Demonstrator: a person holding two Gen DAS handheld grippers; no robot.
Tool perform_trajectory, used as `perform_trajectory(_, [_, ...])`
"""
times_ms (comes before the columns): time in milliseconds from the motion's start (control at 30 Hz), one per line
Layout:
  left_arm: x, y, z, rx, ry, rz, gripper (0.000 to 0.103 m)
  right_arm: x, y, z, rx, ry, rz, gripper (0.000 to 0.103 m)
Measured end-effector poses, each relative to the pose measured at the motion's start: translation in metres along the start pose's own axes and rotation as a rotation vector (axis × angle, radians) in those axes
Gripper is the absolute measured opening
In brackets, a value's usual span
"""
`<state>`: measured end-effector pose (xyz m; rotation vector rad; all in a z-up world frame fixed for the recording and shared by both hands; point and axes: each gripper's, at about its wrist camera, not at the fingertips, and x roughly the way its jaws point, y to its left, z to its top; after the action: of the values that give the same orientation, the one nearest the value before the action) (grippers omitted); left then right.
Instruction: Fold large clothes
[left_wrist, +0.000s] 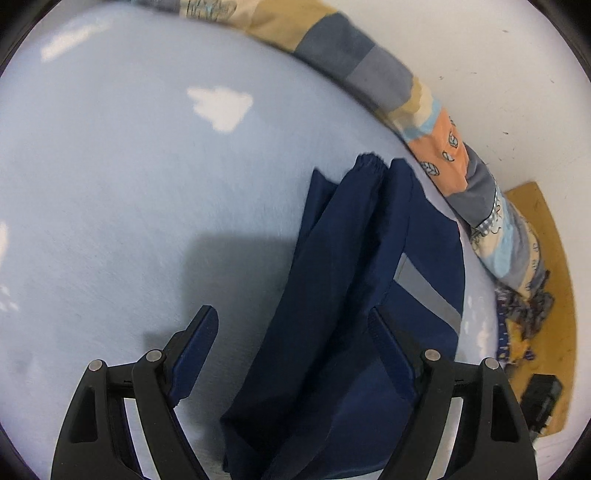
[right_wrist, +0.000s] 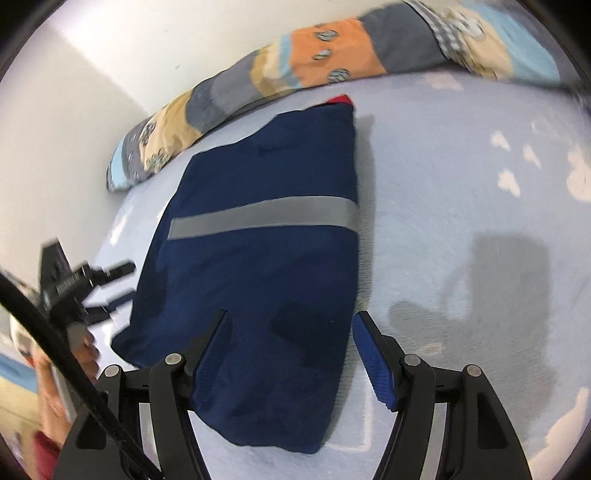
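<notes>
Left tool (left_wrist: 291, 332) wide, nothing gripped; navy jacket (left_wrist: 332, 295) below, between fingers, sleeve running toward 12 o'clock. Right tool (right_wrist: 291, 332) wide, nothing gripped, over near end of jacket (right_wrist: 266, 258). Jacket folded, grey stripe (right_wrist: 262, 218) across, flat on pale blue bed (right_wrist: 461, 184). Patchwork quilt (right_wrist: 295, 62) at 12 o'clock along wall. Left tool (right_wrist: 85, 284) seen at 9 o'clock.

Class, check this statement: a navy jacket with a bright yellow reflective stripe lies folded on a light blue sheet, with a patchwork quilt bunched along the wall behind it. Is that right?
Not quite. The stripe across the navy jacket is grey, not bright yellow, as the right wrist view shows. The rest holds: the jacket lies folded on the light blue sheet, with the patchwork quilt bunched along the wall behind it.
</notes>
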<state>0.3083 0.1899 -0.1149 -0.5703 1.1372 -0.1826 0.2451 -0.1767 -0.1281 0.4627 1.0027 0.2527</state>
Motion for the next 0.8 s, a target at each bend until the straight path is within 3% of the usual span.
perform_trajectory(233, [0.028,0.0,-0.001,-0.027,0.09,-0.14,0.082,0.016,-0.026,0.004,0.124,0.053,0.077,0.074])
perform_trajectory(400, [0.045,-0.005,0.0,-0.007,0.12,-0.152,0.084,0.026,-0.028,0.005,0.139,0.074,0.099,0.074])
perform_trajectory(600, [0.059,-0.012,0.004,-0.023,0.141,-0.185,0.093,0.038,-0.041,0.009,0.179,0.094,0.106,0.075])
perform_trajectory(667, [0.063,-0.014,0.006,-0.022,0.14,-0.195,0.1,0.043,-0.045,0.01,0.2,0.097,0.135,0.078])
perform_trajectory(800, [0.069,-0.021,0.009,-0.021,0.143,-0.194,0.102,0.054,-0.045,0.018,0.214,0.082,0.202,0.083])
